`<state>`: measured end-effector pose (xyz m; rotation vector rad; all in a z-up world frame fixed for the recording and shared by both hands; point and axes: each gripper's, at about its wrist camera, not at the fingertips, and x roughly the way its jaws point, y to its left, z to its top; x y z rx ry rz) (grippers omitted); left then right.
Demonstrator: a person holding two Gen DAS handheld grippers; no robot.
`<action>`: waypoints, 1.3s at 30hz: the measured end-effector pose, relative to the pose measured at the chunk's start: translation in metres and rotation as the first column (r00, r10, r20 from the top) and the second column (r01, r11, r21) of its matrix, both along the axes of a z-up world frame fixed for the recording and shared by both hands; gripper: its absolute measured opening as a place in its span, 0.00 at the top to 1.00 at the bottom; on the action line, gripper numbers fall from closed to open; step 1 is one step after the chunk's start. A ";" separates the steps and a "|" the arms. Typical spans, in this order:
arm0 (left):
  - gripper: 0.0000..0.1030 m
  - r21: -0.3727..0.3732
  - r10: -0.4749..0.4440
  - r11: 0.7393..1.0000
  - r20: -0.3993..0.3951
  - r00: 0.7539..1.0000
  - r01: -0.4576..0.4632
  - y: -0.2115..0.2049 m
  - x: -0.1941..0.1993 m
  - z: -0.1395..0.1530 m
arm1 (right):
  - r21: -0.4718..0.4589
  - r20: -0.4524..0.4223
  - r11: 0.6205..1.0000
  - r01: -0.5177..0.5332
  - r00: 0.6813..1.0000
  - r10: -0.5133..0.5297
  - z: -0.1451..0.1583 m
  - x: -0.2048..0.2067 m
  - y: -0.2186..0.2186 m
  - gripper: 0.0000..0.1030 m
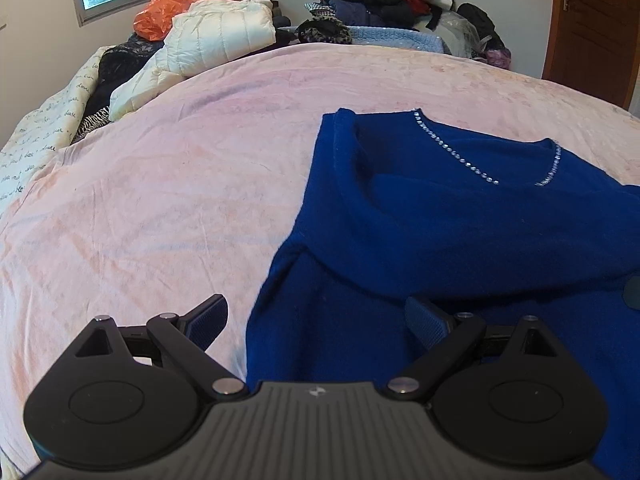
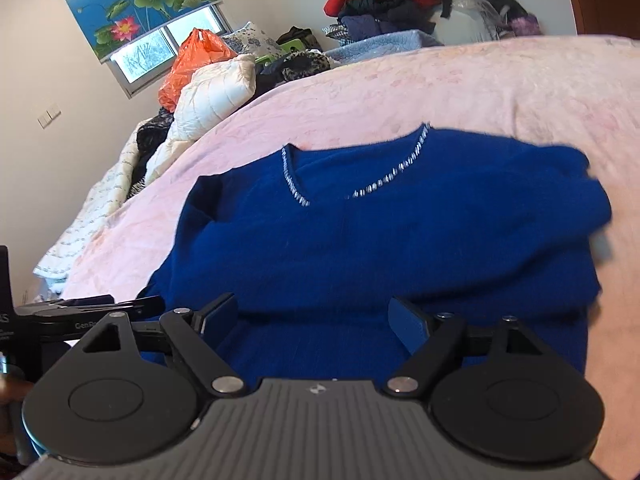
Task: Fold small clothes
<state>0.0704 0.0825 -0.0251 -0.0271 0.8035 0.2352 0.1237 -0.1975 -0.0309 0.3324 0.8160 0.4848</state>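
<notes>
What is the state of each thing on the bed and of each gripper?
Blue sweater: lying flat on the pink blanket, sides folded in, not held.
Left gripper: open, nothing between its fingers.
Right gripper: open, above the sweater's lower part.
Orange bag: crumpled, resting on the clothes.

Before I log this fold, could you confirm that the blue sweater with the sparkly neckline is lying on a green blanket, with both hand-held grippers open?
Not quite: the blanket is pink, not green, as the right wrist view shows. The blue sweater does lie on it, and the left hand-held gripper and right hand-held gripper are both open.
</notes>
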 end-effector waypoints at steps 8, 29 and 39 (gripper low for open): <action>0.06 -0.098 -0.077 0.992 0.025 0.997 0.079 -0.013 -0.043 -0.017 | -0.191 0.095 0.980 0.056 0.995 -0.039 0.004 -0.051 0.003 0.10; 0.00 -0.027 -0.106 0.993 0.153 0.982 0.111 -0.028 -0.064 -0.044 | -0.414 0.191 0.887 0.207 0.972 -0.137 -0.039 -0.085 0.016 0.00; 0.00 -0.157 -0.148 0.974 0.094 0.985 0.161 -0.001 -0.093 -0.021 | -0.351 0.176 0.920 0.176 0.977 -0.120 -0.033 -0.096 0.007 0.00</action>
